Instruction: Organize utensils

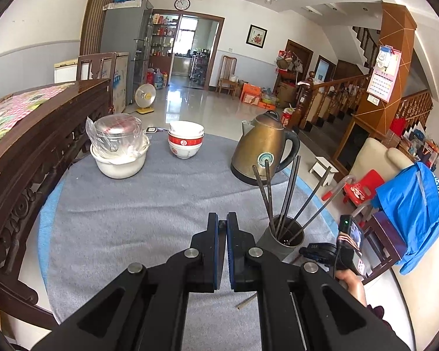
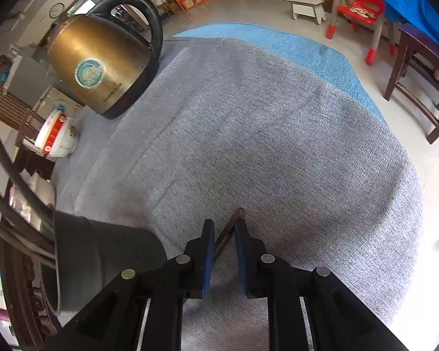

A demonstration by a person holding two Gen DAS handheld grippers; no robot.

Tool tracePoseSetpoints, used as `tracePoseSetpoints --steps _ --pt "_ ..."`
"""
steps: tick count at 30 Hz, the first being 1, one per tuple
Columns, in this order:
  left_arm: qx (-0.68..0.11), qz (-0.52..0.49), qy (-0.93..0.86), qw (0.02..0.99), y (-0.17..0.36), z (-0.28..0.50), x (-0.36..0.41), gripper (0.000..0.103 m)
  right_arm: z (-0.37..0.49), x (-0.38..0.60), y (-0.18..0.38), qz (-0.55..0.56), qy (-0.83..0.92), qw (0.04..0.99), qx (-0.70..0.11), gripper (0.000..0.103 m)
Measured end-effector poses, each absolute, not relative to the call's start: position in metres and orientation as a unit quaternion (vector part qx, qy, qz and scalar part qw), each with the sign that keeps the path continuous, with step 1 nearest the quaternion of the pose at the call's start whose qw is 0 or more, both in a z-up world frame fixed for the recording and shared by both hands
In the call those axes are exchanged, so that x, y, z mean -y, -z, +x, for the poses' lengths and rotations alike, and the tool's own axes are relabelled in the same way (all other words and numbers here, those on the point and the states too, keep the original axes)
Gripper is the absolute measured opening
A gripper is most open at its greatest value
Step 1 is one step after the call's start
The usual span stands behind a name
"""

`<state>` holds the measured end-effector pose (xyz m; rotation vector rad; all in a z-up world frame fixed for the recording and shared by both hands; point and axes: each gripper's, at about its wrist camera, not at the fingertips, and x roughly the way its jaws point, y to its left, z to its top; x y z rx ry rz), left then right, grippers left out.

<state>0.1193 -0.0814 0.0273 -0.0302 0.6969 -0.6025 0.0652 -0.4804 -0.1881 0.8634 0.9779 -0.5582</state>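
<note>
A grey cup [image 1: 284, 235] near the table's right edge holds several dark chopsticks [image 1: 289, 193] that lean outward. In the right wrist view the same cup [image 2: 82, 257] is at the lower left. One more chopstick [image 2: 229, 232] lies slantwise on the grey cloth [image 2: 248, 134]. My right gripper [image 2: 222, 225] points down over it, a gap between its blue pads and the stick running through that gap. My left gripper [image 1: 223, 219] hovers left of the cup, shut on nothing. Beneath it one end of the loose chopstick [image 1: 247, 302] shows.
A brass kettle [image 1: 263, 146] stands behind the cup. A stack of red-and-white bowls [image 1: 185, 140] and a wrapped steel pot in a white basin [image 1: 120, 149] are at the table's far side. A carved wooden bench [image 1: 29, 158] borders the left. A hand [image 1: 351, 283] is at the lower right.
</note>
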Motion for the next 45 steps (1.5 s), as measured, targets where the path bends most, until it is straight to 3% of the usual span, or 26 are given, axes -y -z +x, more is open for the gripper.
tracePoseSetpoints --steps 8,11,14,20,25,31,32,34,35,36,37,40,41,42,45 --pt "-0.340 -0.023 0.286 0.896 -0.025 0.121 0.071 0.005 0.101 0.468 0.186 0.319 0.283 0.758 -0.493 0.017" --pt "-0.337 -0.023 0.284 0.897 -0.026 0.118 0.070 0.005 0.099 0.467 0.187 0.315 0.276 0.770 -0.482 0.012" --pt "-0.336 -0.021 0.280 0.899 -0.029 0.115 0.068 0.005 0.081 0.475 0.186 0.348 0.259 0.783 -0.445 0.001" --pt "-0.320 -0.018 0.283 0.904 -0.043 0.106 0.072 0.005 0.045 0.483 0.163 0.357 0.246 0.817 -0.380 0.001" --pt "-0.316 -0.019 0.286 0.904 -0.047 0.101 0.079 0.005 0.036 0.496 0.171 0.436 0.223 0.783 -0.384 0.006" --pt "-0.323 -0.022 0.287 0.902 -0.042 0.102 0.077 0.005 0.054 0.488 0.178 0.418 0.221 0.778 -0.413 0.007" --pt "-0.324 -0.023 0.287 0.901 -0.041 0.104 0.076 0.005 0.059 0.485 0.179 0.410 0.225 0.778 -0.420 0.008" --pt "-0.324 -0.026 0.288 0.901 -0.041 0.107 0.072 0.005 0.064 0.483 0.183 0.405 0.234 0.776 -0.423 0.021" --pt "-0.324 -0.027 0.289 0.900 -0.040 0.107 0.070 0.005 0.064 0.484 0.185 0.406 0.237 0.775 -0.423 0.036" --pt "-0.324 -0.029 0.289 0.900 -0.039 0.109 0.068 0.006 0.065 0.483 0.187 0.409 0.239 0.773 -0.421 0.058" --pt "-0.323 -0.029 0.289 0.901 -0.039 0.110 0.065 0.005 0.067 0.482 0.189 0.412 0.239 0.774 -0.418 0.065" --pt "-0.328 -0.035 0.289 0.899 -0.034 0.117 0.059 0.006 0.069 0.480 0.193 0.412 0.246 0.771 -0.418 0.062" --pt "-0.330 -0.038 0.289 0.898 -0.033 0.120 0.057 0.006 0.070 0.479 0.193 0.406 0.247 0.771 -0.423 0.051" --pt "-0.333 -0.040 0.289 0.897 -0.031 0.122 0.055 0.005 0.074 0.476 0.192 0.383 0.259 0.773 -0.434 0.034" --pt "-0.337 -0.045 0.287 0.896 -0.026 0.129 0.047 0.005 0.080 0.474 0.192 0.368 0.267 0.771 -0.446 0.033"
